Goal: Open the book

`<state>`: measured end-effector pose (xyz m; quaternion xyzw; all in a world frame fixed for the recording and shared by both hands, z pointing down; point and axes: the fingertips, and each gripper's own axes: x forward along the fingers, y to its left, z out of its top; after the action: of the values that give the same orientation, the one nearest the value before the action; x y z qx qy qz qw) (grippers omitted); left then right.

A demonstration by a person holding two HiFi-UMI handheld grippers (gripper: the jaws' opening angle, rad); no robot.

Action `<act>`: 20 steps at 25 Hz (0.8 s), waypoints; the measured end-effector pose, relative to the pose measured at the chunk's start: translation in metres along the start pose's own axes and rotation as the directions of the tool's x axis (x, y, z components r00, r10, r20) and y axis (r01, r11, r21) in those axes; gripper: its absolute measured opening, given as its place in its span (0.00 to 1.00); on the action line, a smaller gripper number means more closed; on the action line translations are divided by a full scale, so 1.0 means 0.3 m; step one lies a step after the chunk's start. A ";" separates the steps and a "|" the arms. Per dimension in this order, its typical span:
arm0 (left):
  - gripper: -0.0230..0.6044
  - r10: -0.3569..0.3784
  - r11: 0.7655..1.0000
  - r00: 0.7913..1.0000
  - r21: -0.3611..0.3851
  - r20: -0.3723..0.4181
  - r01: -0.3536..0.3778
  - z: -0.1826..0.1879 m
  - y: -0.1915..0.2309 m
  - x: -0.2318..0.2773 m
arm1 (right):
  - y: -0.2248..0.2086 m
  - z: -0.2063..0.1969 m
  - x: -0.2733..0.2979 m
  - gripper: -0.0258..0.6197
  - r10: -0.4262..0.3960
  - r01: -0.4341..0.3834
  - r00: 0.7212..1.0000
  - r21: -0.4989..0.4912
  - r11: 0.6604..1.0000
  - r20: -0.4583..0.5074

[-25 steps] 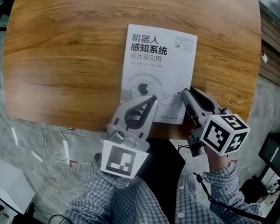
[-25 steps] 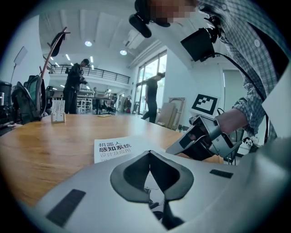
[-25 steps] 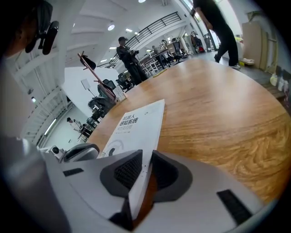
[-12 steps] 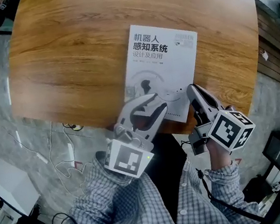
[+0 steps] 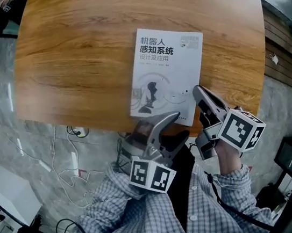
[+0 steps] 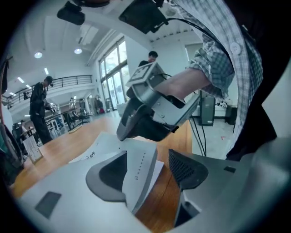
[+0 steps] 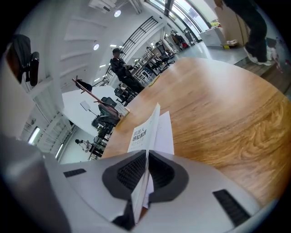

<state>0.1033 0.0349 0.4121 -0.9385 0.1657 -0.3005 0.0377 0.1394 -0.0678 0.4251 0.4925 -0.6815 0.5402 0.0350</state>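
One book (image 5: 168,74) lies centre frame on table (image 5: 71,54), long axis up-frame, title end at top. Two grippers: right gripper (image 5: 199,92) clamped on cover (image 7: 146,129), lower-right corner; left gripper (image 5: 176,126) jaws just been opening, now wide apart, book's bottom corner between them.

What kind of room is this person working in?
Probably a big open lab or workshop hall. It has tall windows, an upper balcony railing, and benches crowded with equipment beyond the wooden table where the book lies.
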 end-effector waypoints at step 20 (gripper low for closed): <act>0.11 0.247 0.955 0.966 -0.187 0.074 -0.230 0.053 0.134 0.045 | 0.035 0.008 -0.033 0.09 -0.009 0.015 0.999 -0.156 0.988 0.044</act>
<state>0.1112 -0.0080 0.3996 -0.9246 0.3020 -0.2323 -0.0018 0.1381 -0.0639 0.4110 0.5038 -0.7193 0.4743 0.0621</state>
